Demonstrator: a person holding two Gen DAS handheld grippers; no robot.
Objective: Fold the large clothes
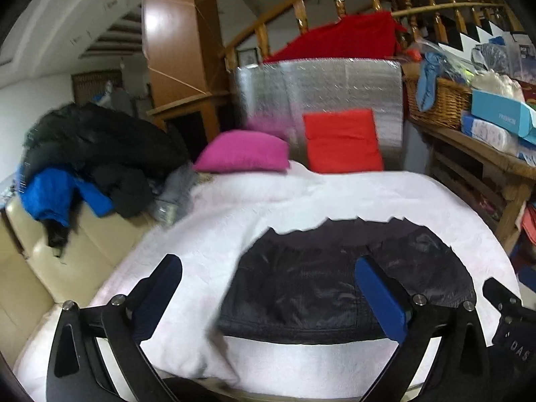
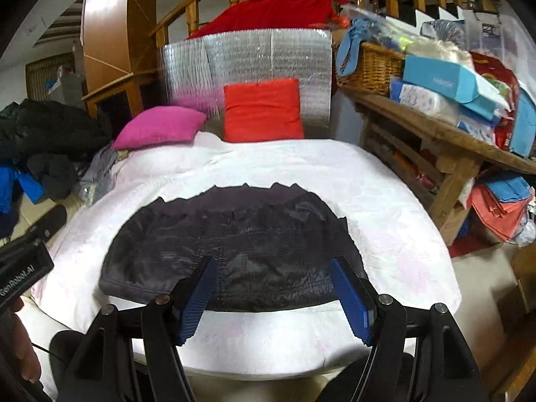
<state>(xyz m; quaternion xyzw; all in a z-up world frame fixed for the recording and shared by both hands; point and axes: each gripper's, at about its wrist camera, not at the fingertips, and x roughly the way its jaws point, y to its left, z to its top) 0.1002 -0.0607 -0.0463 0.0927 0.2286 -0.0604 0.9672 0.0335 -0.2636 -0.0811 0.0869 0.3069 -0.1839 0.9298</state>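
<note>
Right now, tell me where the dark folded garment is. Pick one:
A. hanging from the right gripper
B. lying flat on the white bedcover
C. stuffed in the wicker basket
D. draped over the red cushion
B: the dark garment lies flat on the white bedcover, and both the left gripper and the right gripper stand open above it with nothing between their fingers.
</note>
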